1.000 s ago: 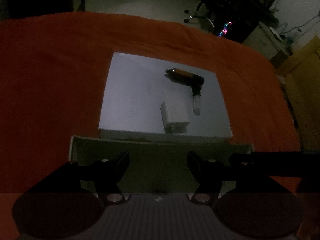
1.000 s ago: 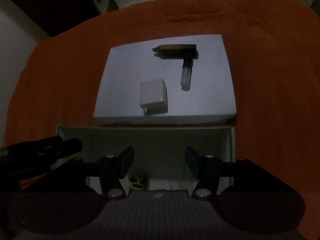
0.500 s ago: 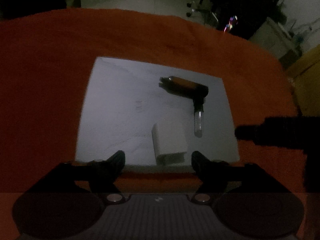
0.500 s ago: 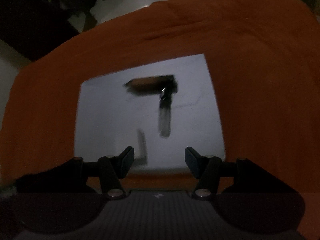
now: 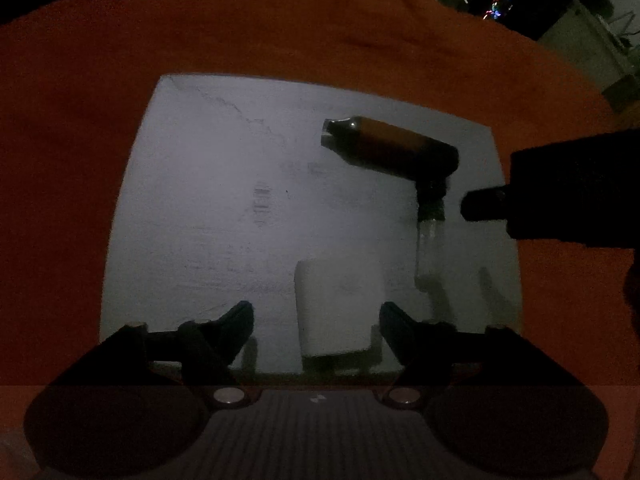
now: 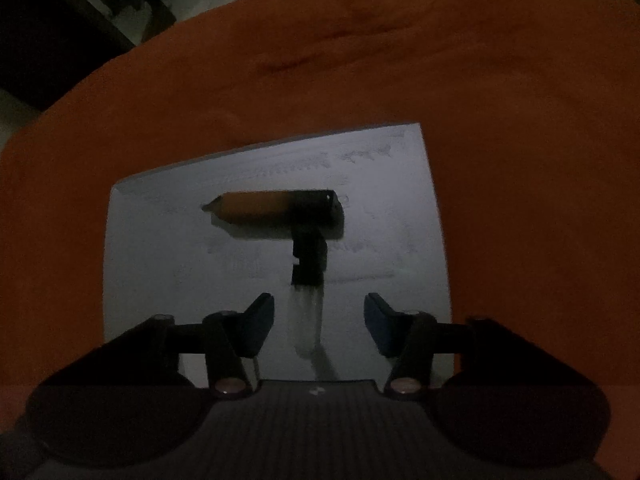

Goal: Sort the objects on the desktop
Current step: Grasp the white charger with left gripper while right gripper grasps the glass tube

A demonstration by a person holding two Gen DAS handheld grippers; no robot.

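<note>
A white board (image 5: 208, 208) lies on the orange cloth. On it are a white charger block (image 5: 338, 312), an orange-and-black cylinder (image 5: 392, 146) and a clear tube with a black cap (image 5: 430, 240). My left gripper (image 5: 316, 320) is open, low over the board, with the charger between its fingers. My right gripper (image 6: 319, 326) is open and straddles the clear end of the tube (image 6: 306, 320), with the cylinder (image 6: 276, 206) beyond it. The right gripper also shows as a dark shape in the left wrist view (image 5: 560, 192).
The orange cloth (image 6: 520, 160) covers the table around the board (image 6: 380, 208). Dim room floor, chairs and coloured lights (image 5: 498, 4) lie beyond the far edge.
Both grippers have moved forward and down, from over a white box onto the board. The left now frames the charger, the right frames the tube. The box has dropped out of view.
</note>
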